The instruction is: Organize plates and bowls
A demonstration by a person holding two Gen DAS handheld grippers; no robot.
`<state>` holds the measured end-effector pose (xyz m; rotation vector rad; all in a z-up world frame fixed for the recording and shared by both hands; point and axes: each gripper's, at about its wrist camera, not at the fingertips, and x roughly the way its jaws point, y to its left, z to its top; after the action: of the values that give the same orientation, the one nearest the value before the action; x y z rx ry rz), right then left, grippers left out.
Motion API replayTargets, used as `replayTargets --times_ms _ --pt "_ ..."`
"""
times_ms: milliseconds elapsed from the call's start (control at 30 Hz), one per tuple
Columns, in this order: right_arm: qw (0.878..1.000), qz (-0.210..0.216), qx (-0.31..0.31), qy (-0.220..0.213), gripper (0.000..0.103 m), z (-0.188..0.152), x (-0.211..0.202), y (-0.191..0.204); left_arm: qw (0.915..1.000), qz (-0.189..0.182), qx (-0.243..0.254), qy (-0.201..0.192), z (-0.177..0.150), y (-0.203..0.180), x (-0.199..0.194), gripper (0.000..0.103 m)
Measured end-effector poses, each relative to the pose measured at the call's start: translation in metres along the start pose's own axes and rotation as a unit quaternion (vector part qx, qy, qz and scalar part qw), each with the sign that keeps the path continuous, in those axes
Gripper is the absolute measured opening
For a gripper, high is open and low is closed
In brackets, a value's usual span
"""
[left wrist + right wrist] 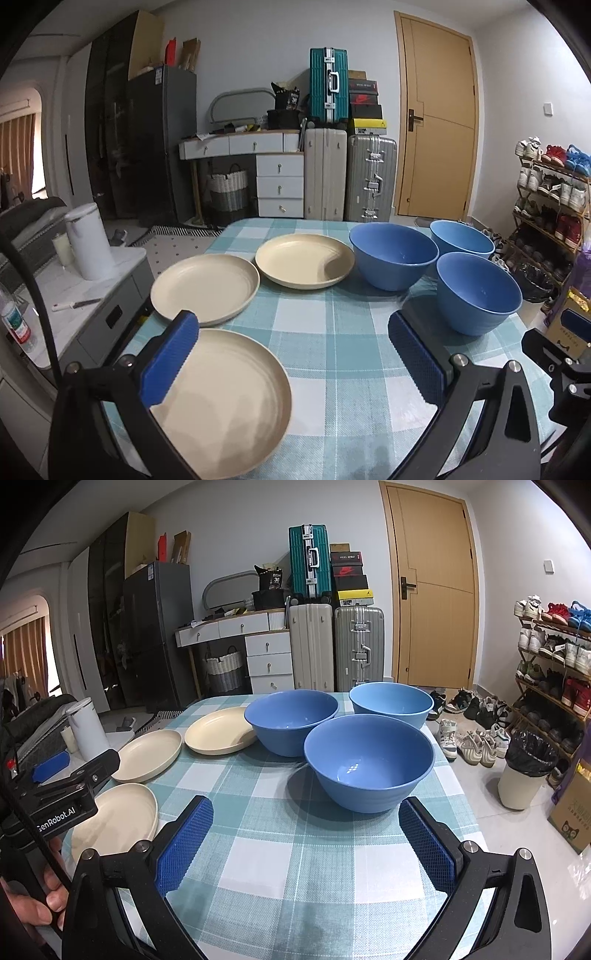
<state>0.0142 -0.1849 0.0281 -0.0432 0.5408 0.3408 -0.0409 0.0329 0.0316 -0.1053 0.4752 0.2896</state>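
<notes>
Three cream plates (207, 288) at table's (332, 325) left, three blue bowls (369, 762) at right, all apart. Left gripper (295, 358) and right gripper (306, 843) both spread wide, apparently hovering, empty.

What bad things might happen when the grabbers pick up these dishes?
The middle cream round plate juts past the checked tablecloth table edge, so a nudge might tip it off. The three blue plastic bowls sit close together, so the right gripper's open fingers might bump a neighbouring bowl.
</notes>
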Motion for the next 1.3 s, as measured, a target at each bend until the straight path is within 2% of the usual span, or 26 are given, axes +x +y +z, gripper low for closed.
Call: replayTargets --times_ms 233,667,933,1067,1300 --pt "1.000 0.000 -0.001 0.001 0.102 -0.002 0.000 -0.001 0.9999 -0.008 -0.003 -0.007 -0.001 0.005 -0.001 0.103" --pt "1.000 0.010 -0.001 -0.007 0.102 -0.001 -0.002 0.001 0.9989 -0.029 -0.031 0.023 -0.001 0.014 0.003 0.103" --pt "1.000 0.015 -0.005 -0.014 0.102 0.000 -0.004 0.005 0.9974 -0.060 -0.033 0.021 0.001 0.013 -0.002 0.103" --pt "0.999 0.039 0.005 -0.032 0.102 0.001 -0.011 0.004 0.9978 -0.060 -0.022 0.017 0.001 0.008 -0.004 0.103" --pt "0.995 0.055 0.034 -0.071 0.102 0.000 -0.018 -0.002 0.9965 -0.067 -0.039 0.032 0.003 0.013 0.000 0.103"
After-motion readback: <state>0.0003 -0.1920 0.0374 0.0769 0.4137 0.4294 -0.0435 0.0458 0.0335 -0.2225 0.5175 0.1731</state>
